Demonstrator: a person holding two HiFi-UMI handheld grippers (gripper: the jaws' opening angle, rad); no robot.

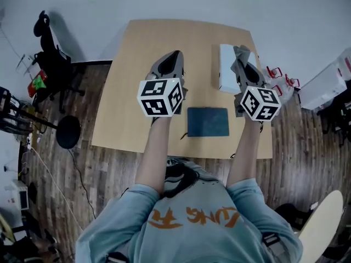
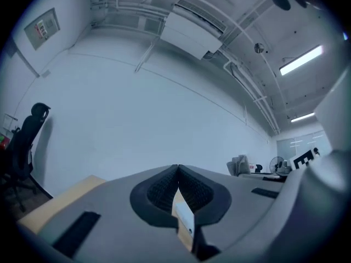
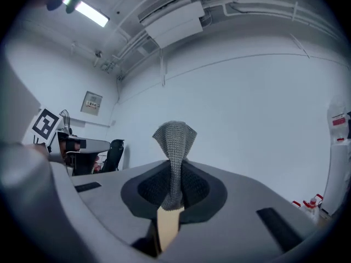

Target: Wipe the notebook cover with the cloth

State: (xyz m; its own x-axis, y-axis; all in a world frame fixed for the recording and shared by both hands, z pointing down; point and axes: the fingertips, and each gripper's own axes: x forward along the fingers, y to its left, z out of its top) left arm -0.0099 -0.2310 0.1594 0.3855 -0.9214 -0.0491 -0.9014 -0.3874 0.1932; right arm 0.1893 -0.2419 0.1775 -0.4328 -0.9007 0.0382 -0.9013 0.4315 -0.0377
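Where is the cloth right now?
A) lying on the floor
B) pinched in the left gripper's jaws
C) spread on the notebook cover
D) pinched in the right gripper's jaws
D: the grey knit cloth stands clamped between the jaws of the right gripper, while the notebook lies bare on the table and the left gripper is shut on nothing.

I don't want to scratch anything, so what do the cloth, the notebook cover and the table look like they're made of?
The cloth looks like grey knitted fabric: an open mesh weave shows, and it droops softly. The notebook has a dark blue-green matte cover with no glare, perhaps faux leather or coated card; I can't tell which. The table has a smooth, light wood-look top, likely laminate.
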